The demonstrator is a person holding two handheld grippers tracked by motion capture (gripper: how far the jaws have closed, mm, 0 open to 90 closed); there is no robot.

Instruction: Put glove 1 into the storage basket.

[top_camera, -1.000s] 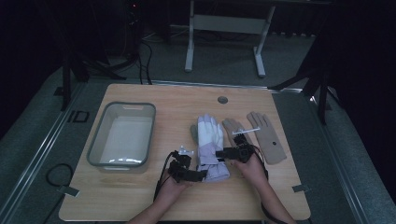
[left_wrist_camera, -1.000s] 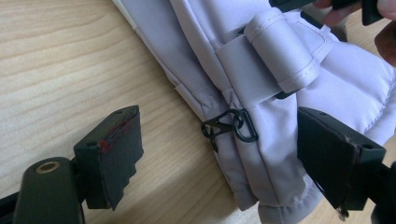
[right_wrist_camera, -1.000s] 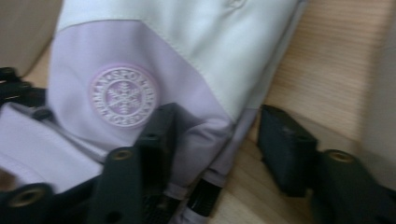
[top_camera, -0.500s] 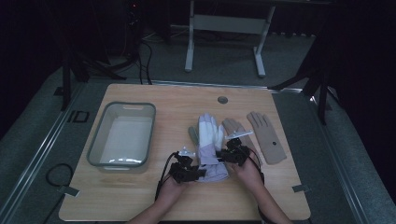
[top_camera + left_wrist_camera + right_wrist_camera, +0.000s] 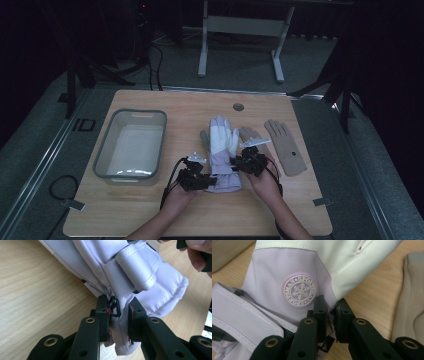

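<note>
We've got the lilac ski glove [image 5: 222, 155] lying flat mid-table, between the clear tub [image 5: 131, 145] and a tan glove [image 5: 286, 147]. Our left gripper [image 5: 117, 322] pinches its cuff edge, and our right gripper [image 5: 329, 315] is clamped on its side seam.

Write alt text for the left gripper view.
The left gripper has both black jaws closed on the cuff edge of a pale lilac padded glove lying on a light wooden table. A small black clip sits by one jaw, and a strap crosses the cuff.
</note>
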